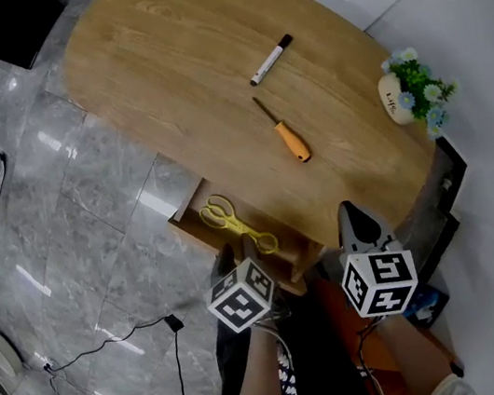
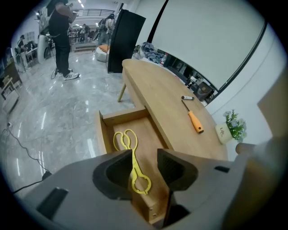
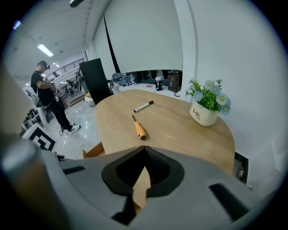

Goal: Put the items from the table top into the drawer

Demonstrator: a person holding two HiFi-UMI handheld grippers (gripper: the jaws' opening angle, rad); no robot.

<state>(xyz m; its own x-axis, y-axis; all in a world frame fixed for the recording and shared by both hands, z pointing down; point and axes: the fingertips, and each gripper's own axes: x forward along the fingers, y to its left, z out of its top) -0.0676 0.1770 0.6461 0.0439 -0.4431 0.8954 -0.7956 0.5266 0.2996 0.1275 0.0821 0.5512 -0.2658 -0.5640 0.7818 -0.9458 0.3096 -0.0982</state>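
One drawer (image 1: 188,213) is seen pulled open from under the near edge of the oval wooden table (image 1: 174,53), and one pair of yellow scissors (image 1: 238,225) is already laid inside it. The scissors' long axis is set roughly along the table's edge, with the finger loops toward the drawer's end farther from the grippers. Part of the drawer is covered by the overhanging table top. Two items are counted on the table top: one screwdriver (image 1: 285,132) and one marker (image 1: 271,60), both near the middle and apart from each other. The screwdriver's orange handle is turned toward the near edge and its metal shaft toward the marker. The marker is laid almost crosswise to it, black cap toward the far edge. One white flower pot (image 1: 397,97) with green leaves and pale blue flowers is stood at the table's right edge, well apart from both. Two grippers are held above the near edge. The left gripper (image 2: 144,153) is held over the drawer with its jaws apart, the scissors being seen below the gap, untouched. The right gripper (image 3: 144,148) is pointed at the screwdriver with its jaws together on nothing. One person (image 2: 60,31) is seen standing on the grey floor (image 1: 62,224), where one cable (image 1: 121,339) is trailed.
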